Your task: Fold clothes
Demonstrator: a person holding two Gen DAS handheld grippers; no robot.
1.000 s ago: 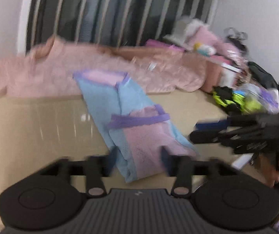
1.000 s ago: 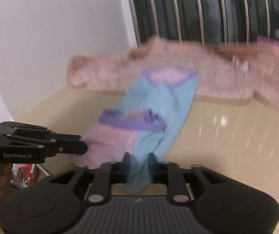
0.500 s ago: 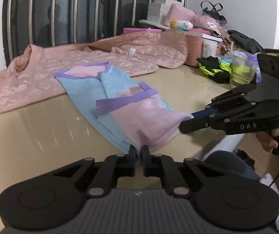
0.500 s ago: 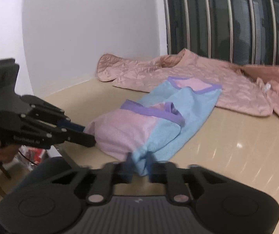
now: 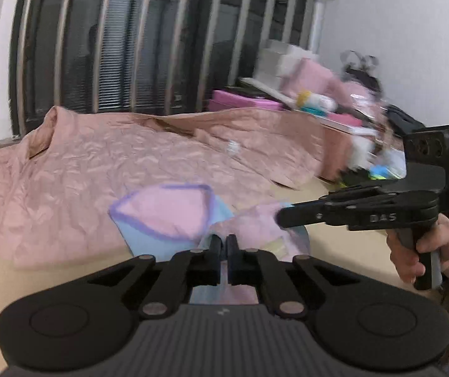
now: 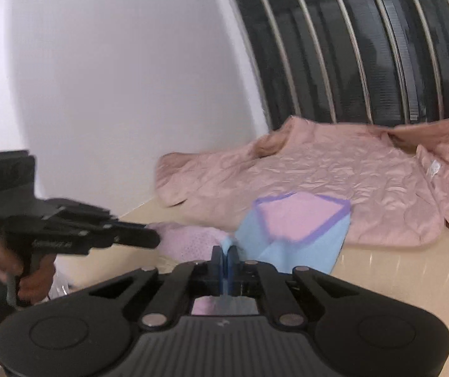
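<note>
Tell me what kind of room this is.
Likely a home room: a barred window, a shelf of household clutter, and a pink jacket and small garment on a beige table.

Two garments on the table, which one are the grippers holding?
The blue-and-pink top with purple trim; the left gripper and right gripper are both shut on it. The quilted pink jacket lies untouched behind.

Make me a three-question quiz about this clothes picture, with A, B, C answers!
1. Where does the blue and pink garment lie?
A on the pink quilted jacket's near edge
B on the floor
C on the window bars

2. What colour is its trim?
A green
B purple
C black

3. How is the left gripper?
A wide open
B out of view
C shut on cloth

Answers: 1 A, its top overlaps the jacket; 2 B, purple band edges the pink panel; 3 C, jaws pinch fabric, like the right gripper.
</note>
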